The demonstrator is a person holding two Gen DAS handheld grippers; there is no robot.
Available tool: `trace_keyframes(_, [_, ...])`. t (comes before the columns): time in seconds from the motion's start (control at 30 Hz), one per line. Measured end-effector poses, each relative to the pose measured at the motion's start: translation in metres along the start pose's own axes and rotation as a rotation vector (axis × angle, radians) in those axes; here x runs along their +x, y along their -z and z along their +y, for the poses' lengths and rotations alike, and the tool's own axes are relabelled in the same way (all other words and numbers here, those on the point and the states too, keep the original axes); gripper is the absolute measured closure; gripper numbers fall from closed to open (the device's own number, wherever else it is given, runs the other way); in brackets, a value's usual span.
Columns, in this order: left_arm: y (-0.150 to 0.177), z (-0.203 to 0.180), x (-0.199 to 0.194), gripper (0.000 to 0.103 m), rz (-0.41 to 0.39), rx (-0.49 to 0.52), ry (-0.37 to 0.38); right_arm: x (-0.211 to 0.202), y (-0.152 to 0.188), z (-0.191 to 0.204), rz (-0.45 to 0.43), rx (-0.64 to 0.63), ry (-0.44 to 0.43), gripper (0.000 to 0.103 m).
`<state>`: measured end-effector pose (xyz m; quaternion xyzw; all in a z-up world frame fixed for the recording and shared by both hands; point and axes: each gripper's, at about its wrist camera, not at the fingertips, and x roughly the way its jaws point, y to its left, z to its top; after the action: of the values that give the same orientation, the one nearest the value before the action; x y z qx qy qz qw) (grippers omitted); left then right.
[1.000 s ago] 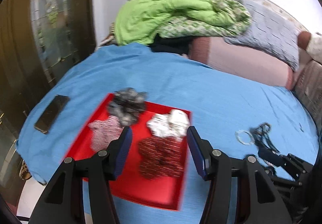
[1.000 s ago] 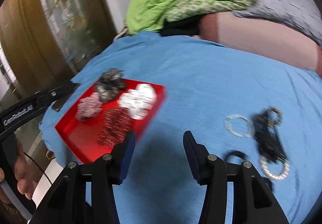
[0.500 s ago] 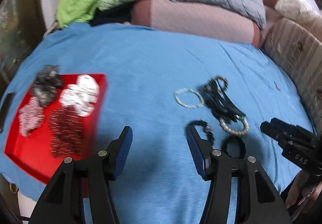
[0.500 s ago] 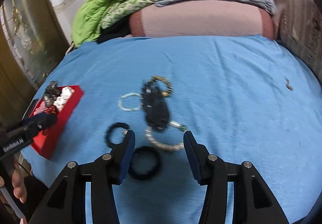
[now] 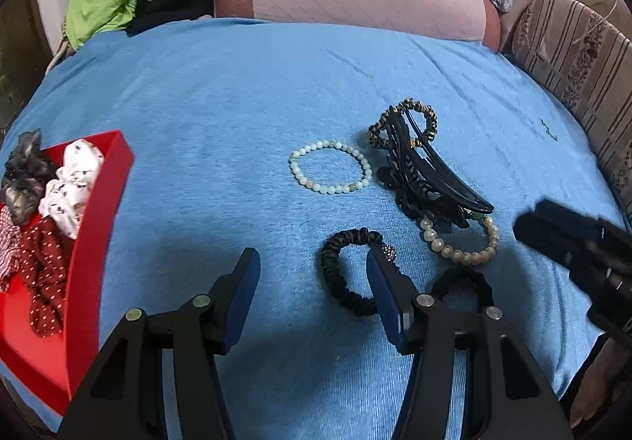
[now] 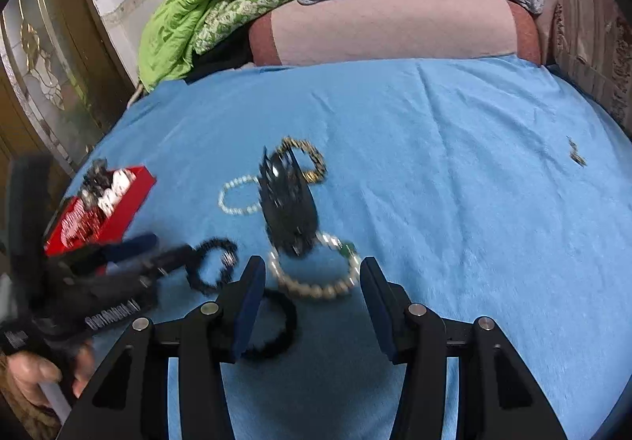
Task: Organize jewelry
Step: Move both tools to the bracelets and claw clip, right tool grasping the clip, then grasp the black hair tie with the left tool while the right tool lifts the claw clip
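Note:
Loose jewelry lies on the blue bedsheet: a pale bead bracelet (image 5: 330, 166), a black hair claw (image 5: 428, 179), a gold-black bracelet (image 5: 418, 116), a pearl bracelet (image 5: 462, 242), a black scrunchie (image 5: 347, 274) and a black hair tie (image 5: 462, 282). My left gripper (image 5: 312, 282) is open, its right finger over the scrunchie. My right gripper (image 6: 308, 286) is open, just in front of the pearl bracelet (image 6: 316, 282), with the hair tie (image 6: 276, 325) by its left finger. A red tray (image 5: 94, 234) of fabric scrunchies sits at the left.
Folded green blankets (image 6: 221, 5), a grey quilt and a pink cushion (image 6: 395, 25) are piled at the bed's far end. A patterned cushion (image 5: 580, 57) lies along the right side. A decorated door (image 6: 43, 76) stands to the left.
Both grippers have swung right from the red tray to the loose jewelry and moved closer to it. Both stay open and empty.

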<state>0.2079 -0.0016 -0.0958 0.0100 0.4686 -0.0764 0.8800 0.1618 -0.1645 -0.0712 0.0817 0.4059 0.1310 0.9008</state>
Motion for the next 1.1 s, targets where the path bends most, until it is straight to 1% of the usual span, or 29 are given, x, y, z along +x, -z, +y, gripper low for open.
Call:
trace_keyframes(0.03, [-0.001,0.0,0.002,0.048,0.001,0.0,0.003,0.003,-0.005,0.002,-0.001,-0.001,-0.015,0.044])
trace_keyframes(0.07, [-0.002,-0.001,0.003,0.048,0.002,-0.001,0.007,0.006,-0.011,0.004,0.0,-0.002,-0.033,0.037])
trace_keyframes(0.13, [-0.004,0.0,0.007,0.048,0.005,-0.006,0.014,0.015,-0.022,0.008,-0.004,-0.011,-0.055,0.031])
trace_keyframes(0.3, [-0.003,-0.001,0.014,0.048,0.017,-0.015,0.047,0.042,-0.04,0.015,0.027,-0.035,-0.061,0.031])
trace_keyframes(0.47, [-0.002,-0.004,0.017,0.049,0.023,-0.008,0.074,0.066,-0.044,0.015,0.068,-0.036,-0.071,0.031])
trace_keyframes(0.53, [-0.002,-0.004,0.018,0.053,0.026,-0.011,0.086,0.073,-0.043,0.013,0.085,-0.021,-0.075,0.031])
trace_keyframes(0.57, [-0.002,-0.004,0.018,0.062,0.028,-0.014,0.096,0.076,-0.043,0.012,0.09,-0.014,-0.077,0.031])
trace_keyframes(0.6, [-0.002,-0.004,0.018,0.075,0.032,-0.018,0.106,0.078,-0.043,0.01,0.094,-0.006,-0.082,0.031])
trace_keyframes(0.63, [-0.002,-0.004,0.018,0.082,0.037,-0.017,0.106,0.08,-0.043,0.01,0.098,-0.001,-0.084,0.031])
trace_keyframes(0.67, [-0.002,-0.005,0.018,0.094,0.044,-0.015,0.103,0.081,-0.043,0.01,0.102,0.002,-0.086,0.036])
trace_keyframes(0.7, [-0.002,-0.005,0.018,0.095,0.047,-0.014,0.107,0.082,-0.043,0.01,0.104,0.002,-0.087,0.041])
trace_keyframes(0.73, [-0.001,-0.006,0.018,0.095,0.045,-0.011,0.105,0.083,-0.043,0.01,0.109,0.001,-0.085,0.053])
trace_keyframes(0.77, [0.0,-0.007,0.017,0.095,0.041,-0.008,0.099,0.083,-0.042,0.009,0.116,0.002,-0.084,0.054])
trace_keyframes(0.97, [-0.002,-0.008,0.0,0.096,0.014,-0.01,0.123,0.077,-0.039,0.009,0.112,0.005,-0.094,0.054])
trace_keyframes(1.1, [-0.003,-0.007,-0.015,0.096,-0.011,-0.016,0.127,0.067,-0.037,0.009,0.12,0.021,-0.125,0.054])
